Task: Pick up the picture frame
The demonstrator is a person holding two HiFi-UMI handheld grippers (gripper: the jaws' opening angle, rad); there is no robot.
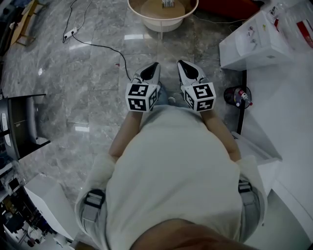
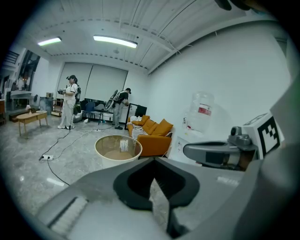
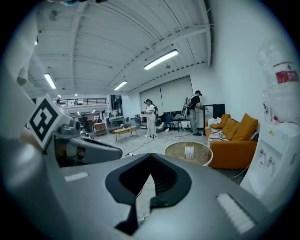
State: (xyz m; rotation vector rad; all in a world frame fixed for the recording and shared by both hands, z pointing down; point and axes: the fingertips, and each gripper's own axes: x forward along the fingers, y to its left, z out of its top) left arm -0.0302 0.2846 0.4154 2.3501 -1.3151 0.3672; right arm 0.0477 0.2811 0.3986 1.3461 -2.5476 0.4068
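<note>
A small upright picture frame [image 1: 167, 4] stands in the middle of a round cream table [image 1: 146, 17] at the top of the head view, well beyond both grippers. It also shows in the left gripper view as the frame [image 2: 124, 145] and in the right gripper view as the frame [image 3: 189, 152]. My left gripper [image 1: 155, 64] and right gripper [image 1: 180, 63] are held side by side in front of my chest, pointing toward the table. Both are shut with nothing between the jaws, as the left gripper [image 2: 153, 161] and the right gripper [image 3: 150, 158] show close up.
A white water dispenser [image 1: 254, 41] with its bottle [image 2: 199, 112] stands to the right. An orange sofa [image 2: 154, 129] is behind the table. A black cable [image 1: 98, 46] runs across the grey marble floor. Two people [image 2: 70, 101] stand far back. White furniture [image 1: 46, 200] is at lower left.
</note>
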